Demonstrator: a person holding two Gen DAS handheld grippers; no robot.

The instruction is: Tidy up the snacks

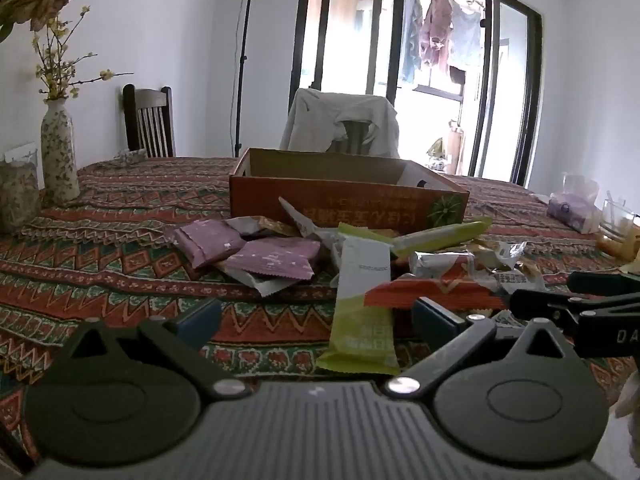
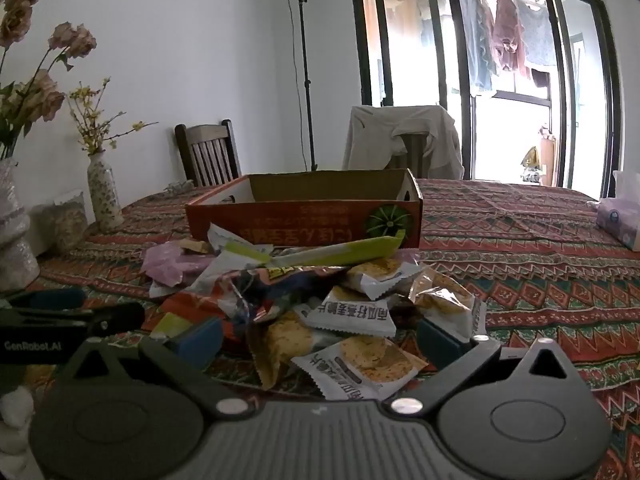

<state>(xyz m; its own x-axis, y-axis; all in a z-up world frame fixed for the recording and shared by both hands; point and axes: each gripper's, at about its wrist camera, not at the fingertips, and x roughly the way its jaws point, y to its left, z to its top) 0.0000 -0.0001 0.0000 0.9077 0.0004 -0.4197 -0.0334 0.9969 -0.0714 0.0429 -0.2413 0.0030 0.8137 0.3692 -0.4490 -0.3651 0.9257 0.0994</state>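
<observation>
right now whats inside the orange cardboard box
Only bare brown inner walls of the orange cardboard box show; no snacks rise above its rim. Its floor is hidden behind the front wall.

From my left wrist camera, the right gripper [image 1: 600,304] runs off the frame's right edge. The cardboard box [image 1: 348,200] hides its own floor behind the near wall. Lower packets in the snack pile [image 2: 320,304] lie buried; their print is too blurred to read.
</observation>
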